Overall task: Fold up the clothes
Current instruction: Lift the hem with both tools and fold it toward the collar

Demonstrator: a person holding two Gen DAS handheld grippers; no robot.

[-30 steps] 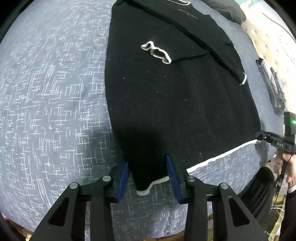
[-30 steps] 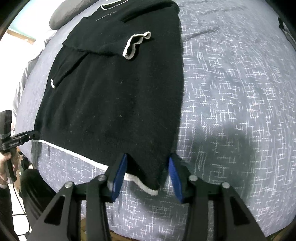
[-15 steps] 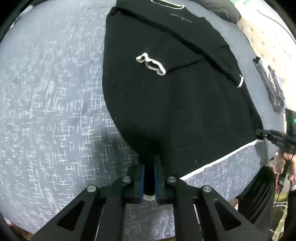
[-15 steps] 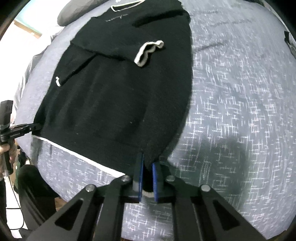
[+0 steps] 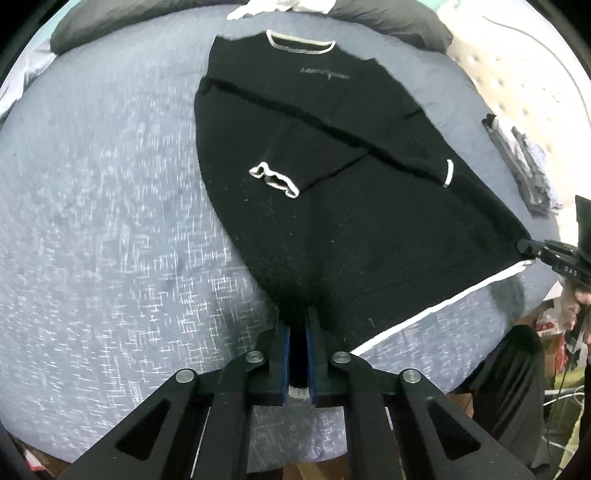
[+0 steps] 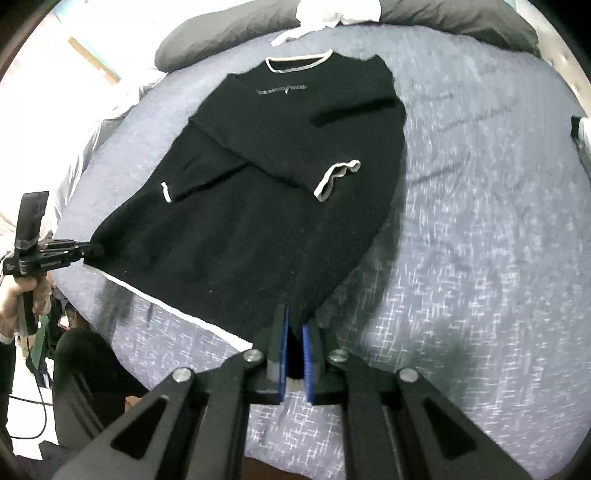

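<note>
A black sweater (image 5: 332,206) with white trim lies on a grey-blue bed, both sleeves folded across its front; it also shows in the right wrist view (image 6: 266,206). My left gripper (image 5: 299,325) is shut on the sweater's bottom left hem corner. My right gripper (image 6: 293,321) is shut on the bottom right hem corner. Both corners are lifted off the bed, and the white hem (image 5: 436,306) hangs stretched between them. Each gripper shows at the edge of the other's view, the right one (image 5: 532,251) and the left one (image 6: 88,251).
Dark pillows (image 6: 229,29) and white cloth (image 6: 332,14) lie at the head of the bed (image 5: 92,221). A small folded pile of clothes (image 5: 524,166) sits at the bed's right edge. The person's dark-clad legs (image 6: 85,369) stand at the foot of the bed.
Both grippers closed on the hem corners, then rose and drew back. The sweater's lower edge has lifted off the bed, and more of the neckline and pillows came into view.
</note>
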